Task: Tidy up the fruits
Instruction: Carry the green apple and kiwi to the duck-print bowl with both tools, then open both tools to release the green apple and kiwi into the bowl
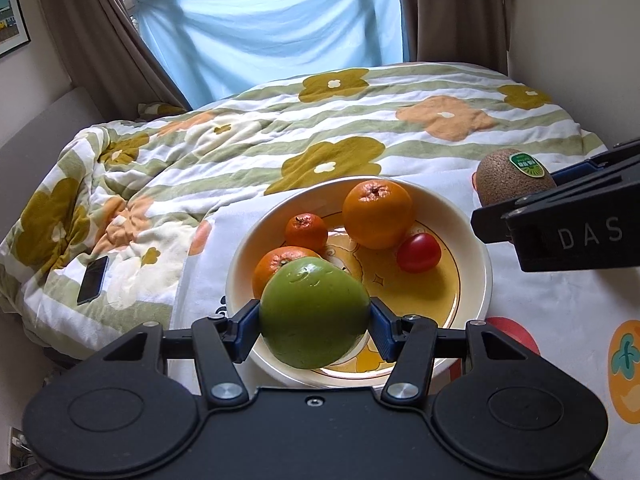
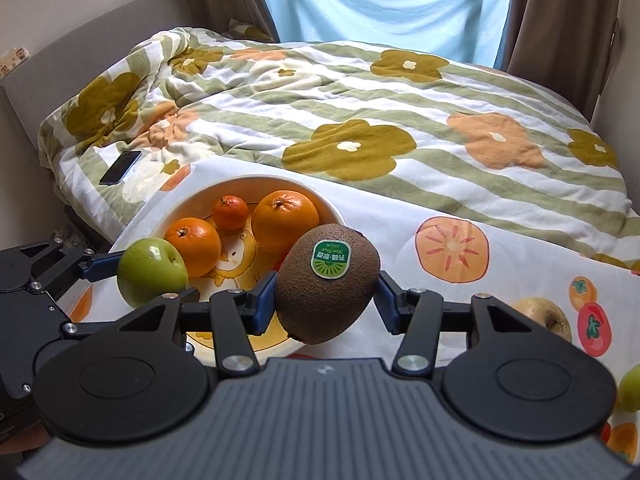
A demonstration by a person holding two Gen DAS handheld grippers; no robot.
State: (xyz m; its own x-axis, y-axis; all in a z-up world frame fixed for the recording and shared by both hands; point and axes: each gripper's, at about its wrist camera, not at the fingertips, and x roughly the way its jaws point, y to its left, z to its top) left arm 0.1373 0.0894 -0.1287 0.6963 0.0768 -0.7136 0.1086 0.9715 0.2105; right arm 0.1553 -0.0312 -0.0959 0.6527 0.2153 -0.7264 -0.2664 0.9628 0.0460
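My left gripper [image 1: 314, 316] is shut on a green apple [image 1: 314, 312] and holds it over the near rim of a cream and yellow bowl [image 1: 472, 248]. The bowl holds a large orange [image 1: 377, 214], two smaller oranges [image 1: 306, 231] and a red tomato [image 1: 419, 253]. My right gripper [image 2: 326, 300] is shut on a brown kiwi [image 2: 328, 284] with a green sticker, just right of the bowl [image 2: 176, 208]. The kiwi [image 1: 510, 178] and right gripper show at the right in the left wrist view; the apple [image 2: 152, 272] shows at left in the right wrist view.
The bowl sits on a white fruit-print cloth [image 2: 452, 248] over a flowered quilt [image 2: 360, 112] on a bed. A dark phone [image 1: 93, 280] lies on the quilt to the left. Curtains and a blue sheet [image 1: 272, 36] hang behind.
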